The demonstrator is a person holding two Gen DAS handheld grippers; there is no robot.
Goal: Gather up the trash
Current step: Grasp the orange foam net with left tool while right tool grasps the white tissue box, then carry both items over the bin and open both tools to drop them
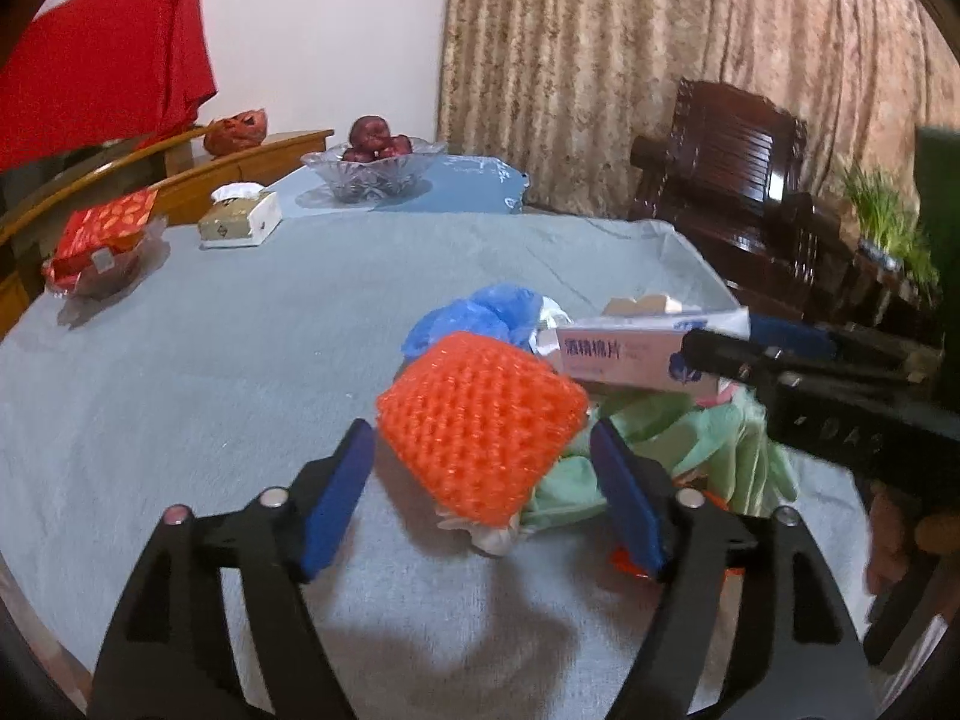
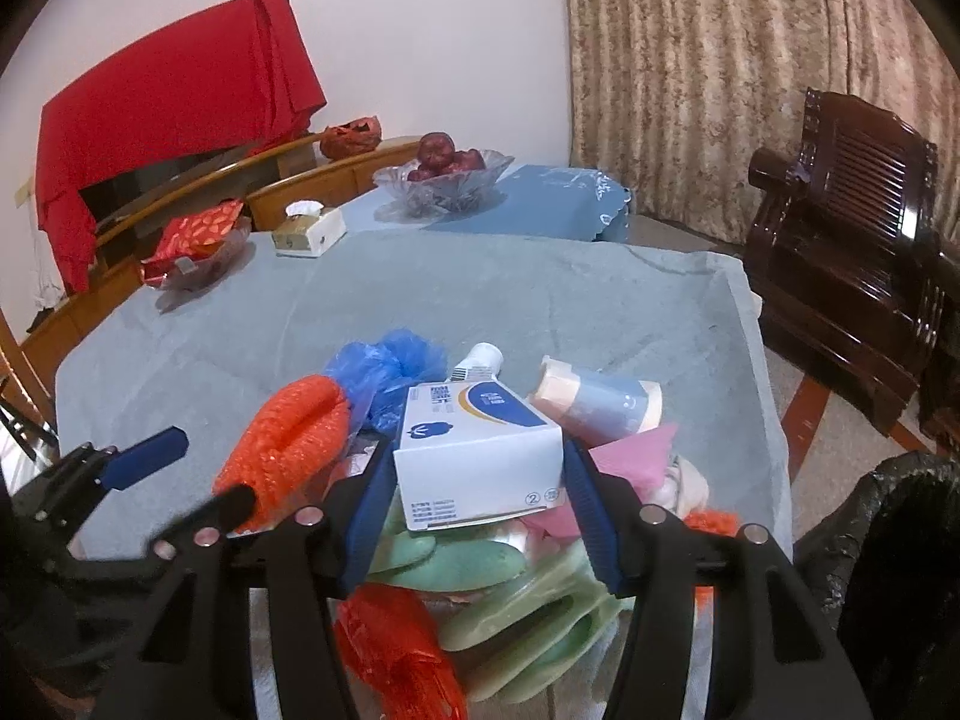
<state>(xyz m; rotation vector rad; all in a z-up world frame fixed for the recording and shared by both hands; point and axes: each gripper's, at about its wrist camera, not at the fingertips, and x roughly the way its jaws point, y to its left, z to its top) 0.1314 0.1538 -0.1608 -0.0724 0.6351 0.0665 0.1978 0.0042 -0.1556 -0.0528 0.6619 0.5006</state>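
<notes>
Trash heap: a loose pile on the near part of the grey-covered tabletop [image 2: 540,312], made up of the orange foam net [image 1: 480,426], a blue plastic bag [image 2: 390,366], a white carton [image 2: 480,450], a paper cup [image 2: 600,402] lying on its side, green gloves [image 2: 510,588], pink scraps and a white bottle.

Left gripper [image 1: 480,486]: jaws released and standing wide. The orange foam net sits between the two blue pads, clear of the left pad and at most just beside the right one. Nothing is grasped.

Right gripper [image 2: 477,504]: jaws drawn in against the two side faces of the white carton, pads pressing on it, so the carton reads as grasped.

Carton, position: on top of the heap, directly ahead of the right jaws, resting over the green gloves.

Carton, long axis: runs away from the right gripper, roughly along the line of its fingers. The grip is taken across the narrow width.

Nearer hand: the right, for the carton. The left is nearer the orange foam net.

Bin: a black bag-lined bin [image 2: 888,540] low at the right edge of the right wrist view, off the tabletop on the right gripper's side.

Coming move, judged: lift the carton clear and swing it right to the bin, without dragging the gloves along.
</notes>
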